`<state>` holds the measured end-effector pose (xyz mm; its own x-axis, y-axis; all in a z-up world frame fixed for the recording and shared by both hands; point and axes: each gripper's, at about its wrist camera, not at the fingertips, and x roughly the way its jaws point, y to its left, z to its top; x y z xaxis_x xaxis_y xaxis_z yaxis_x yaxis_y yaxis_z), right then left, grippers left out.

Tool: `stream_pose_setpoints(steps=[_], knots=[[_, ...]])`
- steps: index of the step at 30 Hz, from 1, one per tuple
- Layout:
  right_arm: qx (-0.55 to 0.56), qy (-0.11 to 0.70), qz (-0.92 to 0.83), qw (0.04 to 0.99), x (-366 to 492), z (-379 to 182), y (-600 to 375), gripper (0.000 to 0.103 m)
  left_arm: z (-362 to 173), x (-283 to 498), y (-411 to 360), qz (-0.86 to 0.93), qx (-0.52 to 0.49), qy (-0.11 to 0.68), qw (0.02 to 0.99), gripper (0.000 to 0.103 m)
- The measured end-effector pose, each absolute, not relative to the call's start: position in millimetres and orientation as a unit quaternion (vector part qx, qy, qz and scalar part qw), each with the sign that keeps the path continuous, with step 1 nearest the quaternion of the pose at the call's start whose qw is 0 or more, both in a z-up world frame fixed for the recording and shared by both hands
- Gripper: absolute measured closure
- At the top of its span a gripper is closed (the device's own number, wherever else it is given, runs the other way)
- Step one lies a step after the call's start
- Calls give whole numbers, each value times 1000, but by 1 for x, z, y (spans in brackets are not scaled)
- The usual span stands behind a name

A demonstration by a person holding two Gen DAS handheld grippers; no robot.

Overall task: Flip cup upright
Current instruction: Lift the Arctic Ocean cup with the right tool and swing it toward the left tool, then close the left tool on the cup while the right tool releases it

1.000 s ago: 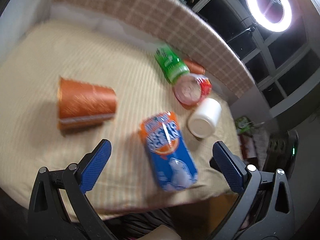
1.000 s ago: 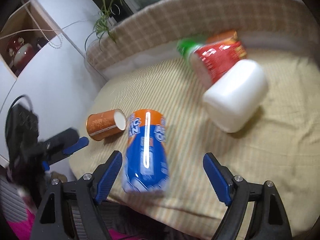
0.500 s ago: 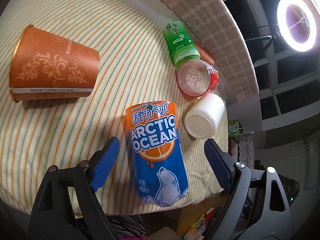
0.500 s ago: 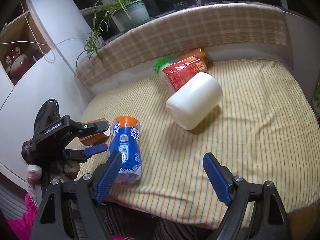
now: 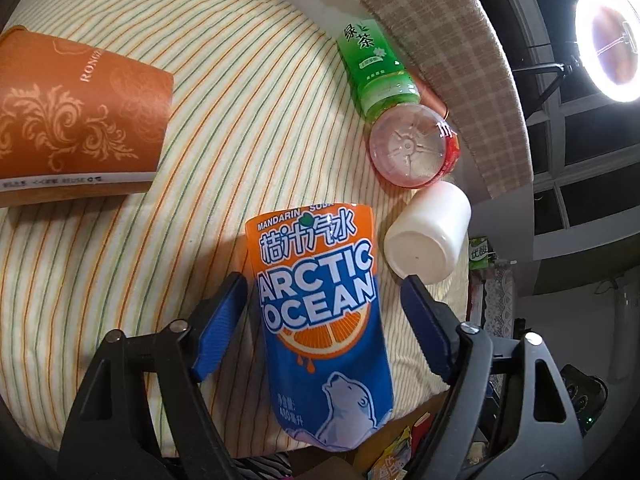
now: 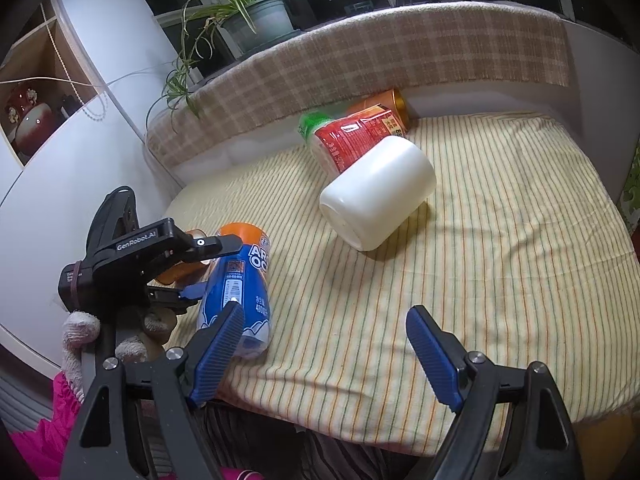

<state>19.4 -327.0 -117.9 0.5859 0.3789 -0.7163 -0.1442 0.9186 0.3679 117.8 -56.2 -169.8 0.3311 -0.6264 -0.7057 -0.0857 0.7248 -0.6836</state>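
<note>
A blue and orange Arctic Ocean cup [image 5: 324,312] lies on its side on the striped cloth; it also shows in the right wrist view [image 6: 240,292]. My left gripper [image 5: 324,312] is open, with its two blue pads on either side of the cup, apart from it. It shows from outside in the right wrist view [image 6: 200,272]. My right gripper [image 6: 324,352] is open and empty above the table's front edge. A white cup [image 6: 376,196] lies on its side mid-table, and shows in the left wrist view [image 5: 428,240].
An orange paper cup [image 5: 76,124] lies on its side at the left. A green tea bottle [image 5: 372,64] and a red-labelled bottle [image 5: 412,144] lie near the back cushion [image 6: 360,60]. An orange can [image 6: 384,104] lies behind them. The table's front edge [image 6: 360,432] is close.
My left gripper has moved forward and down, so its pads now flank the Arctic Ocean cup. My right gripper has pulled back, away from the cups.
</note>
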Motion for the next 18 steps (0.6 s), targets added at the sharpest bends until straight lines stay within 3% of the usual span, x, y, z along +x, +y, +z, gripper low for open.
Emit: stream_pose_setpoints(steps=[3, 18], knots=[[137, 431, 147, 880, 20, -119, -328, 17, -169, 118, -59, -182, -310, 549, 755, 38], [136, 429, 136, 883, 22, -121, -330, 17, -135, 101, -80, -180, -195, 497, 826, 40]])
